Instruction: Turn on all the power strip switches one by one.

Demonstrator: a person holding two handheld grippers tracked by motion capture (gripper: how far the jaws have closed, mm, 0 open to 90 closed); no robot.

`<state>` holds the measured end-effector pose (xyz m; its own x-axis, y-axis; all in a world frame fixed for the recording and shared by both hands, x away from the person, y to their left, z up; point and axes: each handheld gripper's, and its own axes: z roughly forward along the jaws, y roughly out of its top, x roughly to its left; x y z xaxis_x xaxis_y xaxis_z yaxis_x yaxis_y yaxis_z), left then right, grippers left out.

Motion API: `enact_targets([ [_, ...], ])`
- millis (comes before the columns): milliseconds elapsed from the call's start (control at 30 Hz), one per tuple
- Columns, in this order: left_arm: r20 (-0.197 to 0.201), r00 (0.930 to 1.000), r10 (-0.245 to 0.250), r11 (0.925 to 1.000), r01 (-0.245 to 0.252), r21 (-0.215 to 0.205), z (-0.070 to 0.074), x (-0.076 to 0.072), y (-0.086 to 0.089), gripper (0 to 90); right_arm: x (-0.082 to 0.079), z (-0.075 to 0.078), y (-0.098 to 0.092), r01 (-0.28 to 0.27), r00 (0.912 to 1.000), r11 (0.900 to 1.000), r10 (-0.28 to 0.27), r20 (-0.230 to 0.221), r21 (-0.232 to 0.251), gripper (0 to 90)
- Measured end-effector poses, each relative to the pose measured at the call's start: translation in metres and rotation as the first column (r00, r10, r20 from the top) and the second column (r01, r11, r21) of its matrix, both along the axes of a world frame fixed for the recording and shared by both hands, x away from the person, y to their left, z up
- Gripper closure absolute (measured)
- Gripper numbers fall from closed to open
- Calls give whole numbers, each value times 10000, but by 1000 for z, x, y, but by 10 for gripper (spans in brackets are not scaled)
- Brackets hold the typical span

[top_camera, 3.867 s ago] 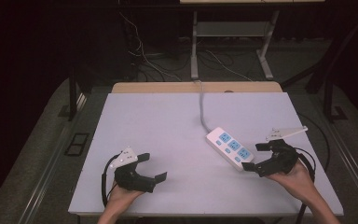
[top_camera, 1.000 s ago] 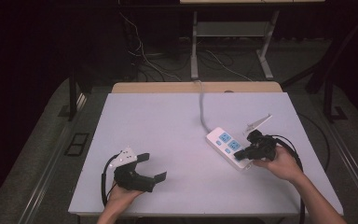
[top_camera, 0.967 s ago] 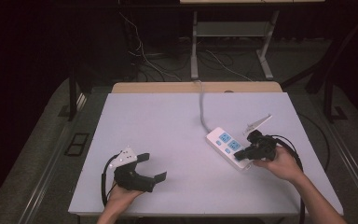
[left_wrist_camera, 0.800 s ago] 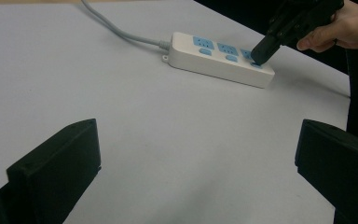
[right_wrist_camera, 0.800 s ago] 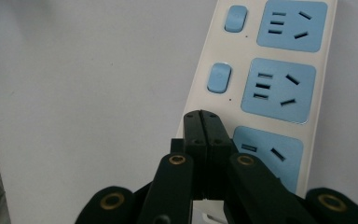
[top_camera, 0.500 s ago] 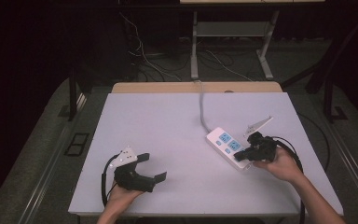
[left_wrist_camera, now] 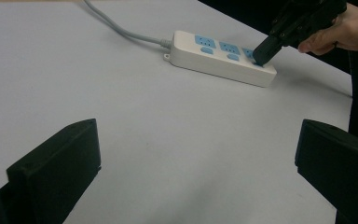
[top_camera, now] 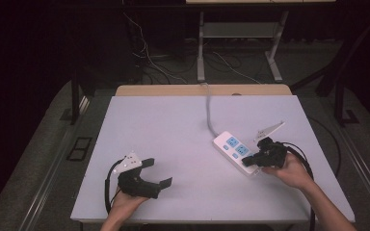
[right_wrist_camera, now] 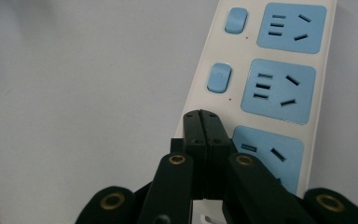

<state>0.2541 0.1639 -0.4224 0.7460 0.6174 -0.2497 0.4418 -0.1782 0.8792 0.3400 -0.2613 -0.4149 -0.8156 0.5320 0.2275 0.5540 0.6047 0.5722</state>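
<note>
A: White table (top_camera: pixel 173 125), white strip (top_camera: pixel 236 152) right of centre, cord (top_camera: pixel 208 108) running to the far edge.

B: Right gripper (top_camera: pixel 247 161)?

A: Jaws pressed together, nothing between. Tips down on the strip's near end, at the third switch beside the last blue socket (right_wrist_camera: pixel 268 156).

B: Left gripper (top_camera: pixel 156 172)?

A: Spread wide, empty, resting near the front edge. Strip well apart from it, up ahead.

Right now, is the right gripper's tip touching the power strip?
Touching. In the left gripper view, the shut right gripper presses down on the power strip at its near end, no gap visible.
</note>
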Motion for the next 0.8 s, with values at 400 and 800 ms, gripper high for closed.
enact_targets([
  [400, -6, 10000, 42, 10000, -42, -49, 0, 1, 1, 0, -1, 0, 0, 147, 9999, 9999, -147, -4, 12, 900],
  [800, 72, 10000, 31, 10000, -31, -33, 1, 1, 2, 0, 1, 1, 0, 198, 9997, 9998, -198, -159, 34, 900],
])
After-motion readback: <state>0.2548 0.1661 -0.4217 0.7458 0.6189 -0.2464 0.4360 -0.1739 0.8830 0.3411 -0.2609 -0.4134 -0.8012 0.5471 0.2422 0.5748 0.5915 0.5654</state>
